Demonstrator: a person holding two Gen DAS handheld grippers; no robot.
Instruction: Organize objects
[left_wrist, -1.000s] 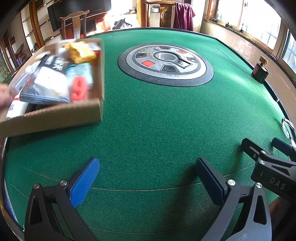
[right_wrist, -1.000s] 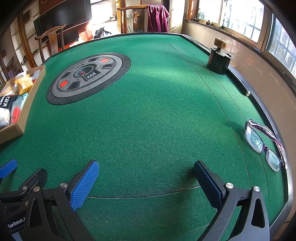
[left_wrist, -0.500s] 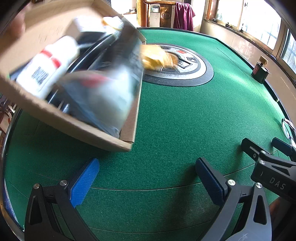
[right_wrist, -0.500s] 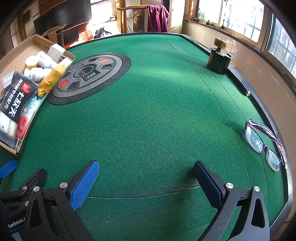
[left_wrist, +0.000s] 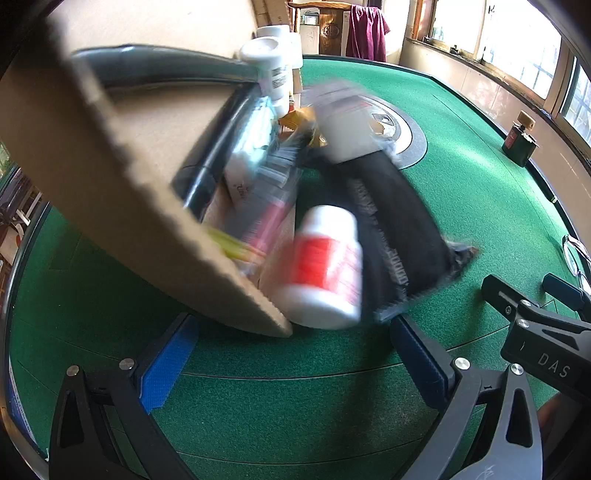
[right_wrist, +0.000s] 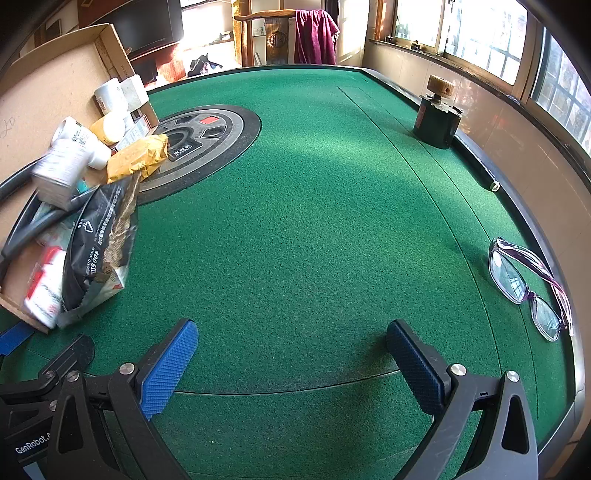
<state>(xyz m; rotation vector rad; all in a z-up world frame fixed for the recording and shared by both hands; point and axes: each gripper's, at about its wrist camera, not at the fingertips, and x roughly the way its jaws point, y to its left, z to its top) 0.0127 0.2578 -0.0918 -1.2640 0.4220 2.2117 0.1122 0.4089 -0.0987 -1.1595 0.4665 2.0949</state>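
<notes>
We see a shallow brown cardboard box (left_wrist: 122, 177) tipped steeply over the left side of the green felt surface (right_wrist: 314, 229), its open side facing right and its low edge near the felt. Its contents are sliding out in a blurred heap. A white plastic bottle with a red label (left_wrist: 323, 267) lies at the near end of the pile, just beside a black foil snack pouch (left_wrist: 399, 225) that stretches onto the felt. Farther up the box sit more white bottles (right_wrist: 74, 147), a crumpled yellow-brown packet (right_wrist: 138, 157) and a dark curved cable or tube (left_wrist: 207, 162).

Our left gripper (left_wrist: 291, 354) hovers near the spill with its blue-padded jaws spread wide and nothing between them. Our right gripper (right_wrist: 291, 360) is likewise wide apart and empty, over bare felt to the right of the pile.

A round grey and black control panel (right_wrist: 210, 140) is set in the middle of the felt. A pair of purple-framed glasses (right_wrist: 528, 284) rests near the right rim, and a dark green jar with a wooden knob (right_wrist: 437, 118) stands far right.
</notes>
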